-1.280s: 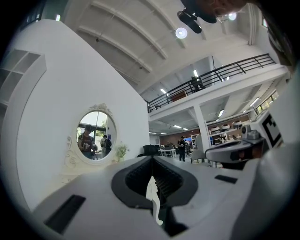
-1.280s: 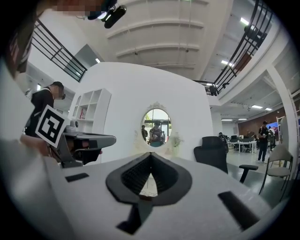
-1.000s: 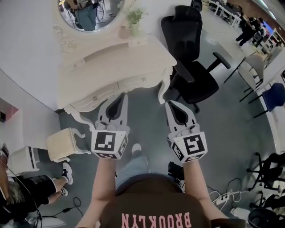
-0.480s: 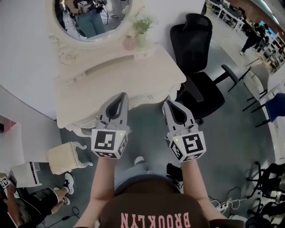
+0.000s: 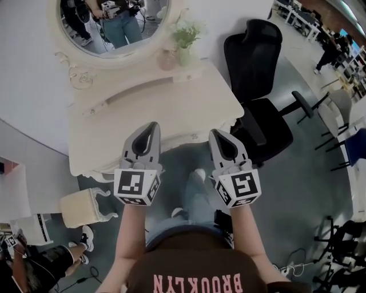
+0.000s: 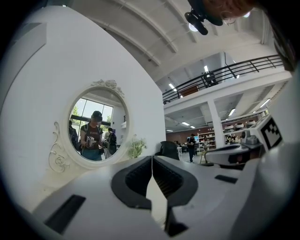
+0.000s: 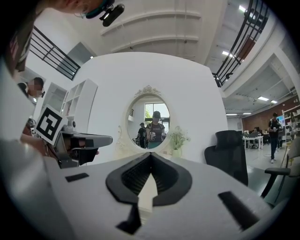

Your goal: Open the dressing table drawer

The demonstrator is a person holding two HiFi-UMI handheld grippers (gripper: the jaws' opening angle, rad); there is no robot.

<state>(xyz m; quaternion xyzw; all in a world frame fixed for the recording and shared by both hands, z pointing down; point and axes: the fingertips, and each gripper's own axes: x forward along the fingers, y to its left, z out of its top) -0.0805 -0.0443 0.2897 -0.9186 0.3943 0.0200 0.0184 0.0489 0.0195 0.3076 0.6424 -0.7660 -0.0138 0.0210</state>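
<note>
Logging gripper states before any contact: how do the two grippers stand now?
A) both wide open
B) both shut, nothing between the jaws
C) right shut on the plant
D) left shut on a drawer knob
B: in their own views, the left gripper and the right gripper each show jaw tips meeting with nothing between them, and the dressing table lies beyond.

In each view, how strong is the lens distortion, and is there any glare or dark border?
Head view: strong fisheye, the dressing table looks bowed; light is even, no glare. Left gripper view: black corners around a round image; the mirror leans. Right gripper view: same black corners; bright ceiling lamps at top right.
</note>
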